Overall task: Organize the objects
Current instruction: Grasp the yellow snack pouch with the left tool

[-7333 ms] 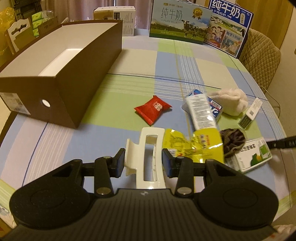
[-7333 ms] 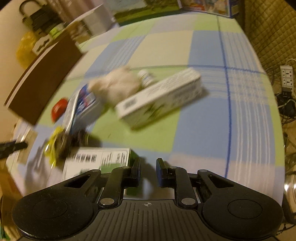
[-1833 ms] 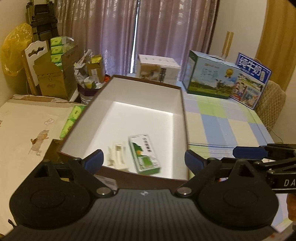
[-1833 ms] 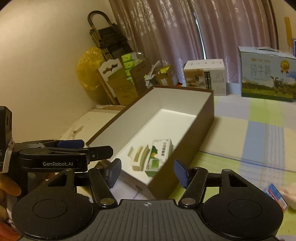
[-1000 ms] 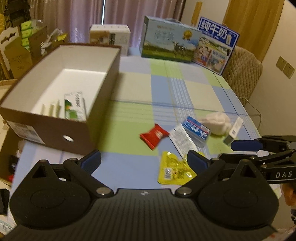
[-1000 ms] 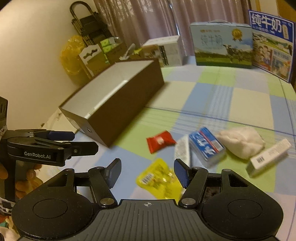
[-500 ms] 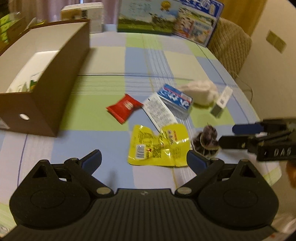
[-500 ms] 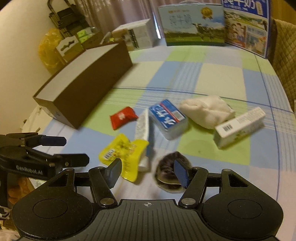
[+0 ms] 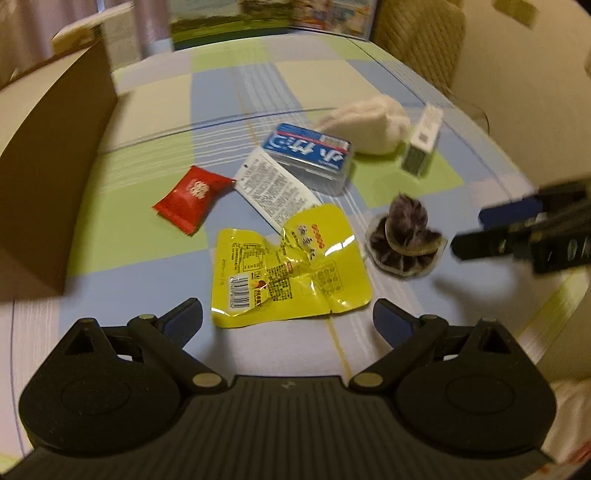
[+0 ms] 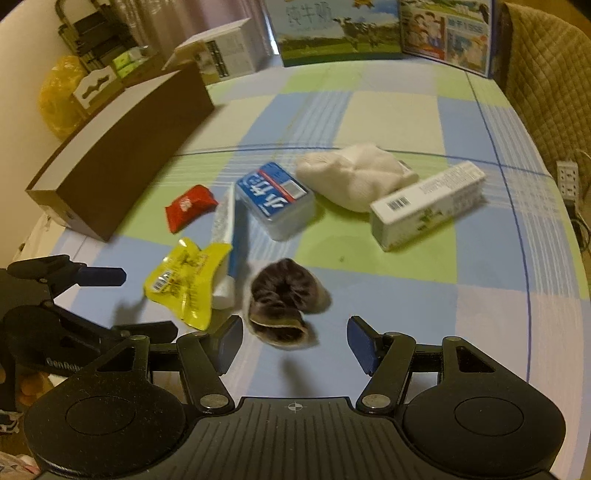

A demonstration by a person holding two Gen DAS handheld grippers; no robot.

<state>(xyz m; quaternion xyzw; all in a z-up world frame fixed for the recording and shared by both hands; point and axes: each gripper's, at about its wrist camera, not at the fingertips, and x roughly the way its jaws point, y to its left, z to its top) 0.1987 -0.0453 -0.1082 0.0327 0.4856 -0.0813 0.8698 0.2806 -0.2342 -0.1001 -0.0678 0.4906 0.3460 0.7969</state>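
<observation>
My left gripper point(image 9: 288, 319) is open just above the near edge of a crumpled yellow packet point(image 9: 290, 267). My right gripper point(image 10: 295, 339) is open with a dark furry scrunchie point(image 10: 282, 295) lying just ahead of its fingers. Beyond lie a red snack pack point(image 9: 192, 194), a white tube point(image 9: 275, 190), a blue-lidded plastic box point(image 9: 308, 153), a white cloth bundle point(image 9: 369, 122) and a long white carton point(image 10: 428, 203). The brown box point(image 9: 48, 158) stands at the left. The right gripper also shows at the right edge of the left wrist view.
Milk cartons point(image 10: 343, 29) and a white box point(image 10: 221, 51) stand along the table's far edge. A quilted chair back point(image 10: 546, 62) is at the far right. The checked tablecloth point(image 10: 498, 295) is bare at the near right, close to the table edge.
Both grippers have come away from the brown box and lowered over the scattered items: the left toward the yellow packet, the right toward the scrunchie. Both stayed open.
</observation>
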